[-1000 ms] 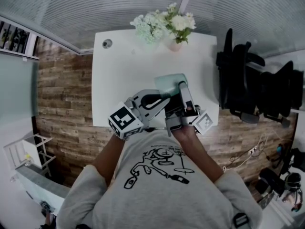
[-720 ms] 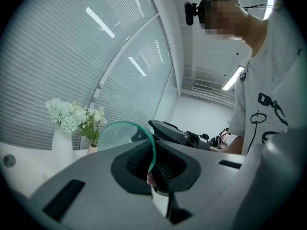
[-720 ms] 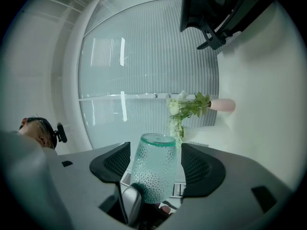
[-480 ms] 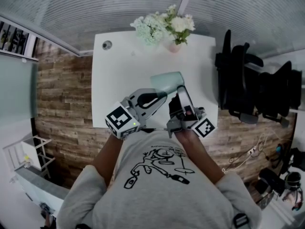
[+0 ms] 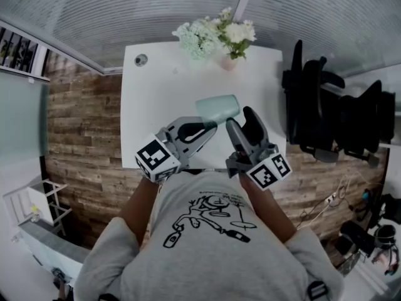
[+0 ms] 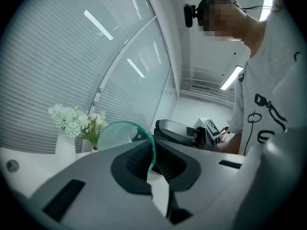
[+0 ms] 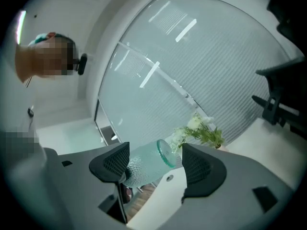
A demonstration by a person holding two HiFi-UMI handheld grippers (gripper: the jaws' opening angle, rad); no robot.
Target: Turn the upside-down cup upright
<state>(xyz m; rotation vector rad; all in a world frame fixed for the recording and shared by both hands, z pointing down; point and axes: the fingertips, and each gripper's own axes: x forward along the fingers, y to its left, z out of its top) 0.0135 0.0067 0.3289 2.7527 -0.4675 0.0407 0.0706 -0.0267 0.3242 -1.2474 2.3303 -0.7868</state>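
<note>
A pale green dimpled glass cup [image 5: 218, 108] hangs on its side above the white table [image 5: 156, 93], rim toward the left gripper. My left gripper [image 5: 210, 125] is shut on the cup's thin rim wall; in the left gripper view the rim of the cup [image 6: 122, 135] runs down between the pads of the left gripper [image 6: 152, 169]. My right gripper [image 5: 243, 121] stands just right of the cup with its jaws apart. In the right gripper view the cup [image 7: 141, 166] shows beyond the right gripper [image 7: 156, 164], and neither pad presses on it.
A vase of white flowers [image 5: 219, 33] stands at the table's far edge, and a small round grommet [image 5: 141, 58] sits at the far left corner. Black chairs [image 5: 326, 111] stand to the right of the table. Wooden floor [image 5: 81, 137] lies to the left.
The cup has risen a little and tipped onto its side in the left gripper. The right gripper has rolled, come off the cup and drawn back to the right.
</note>
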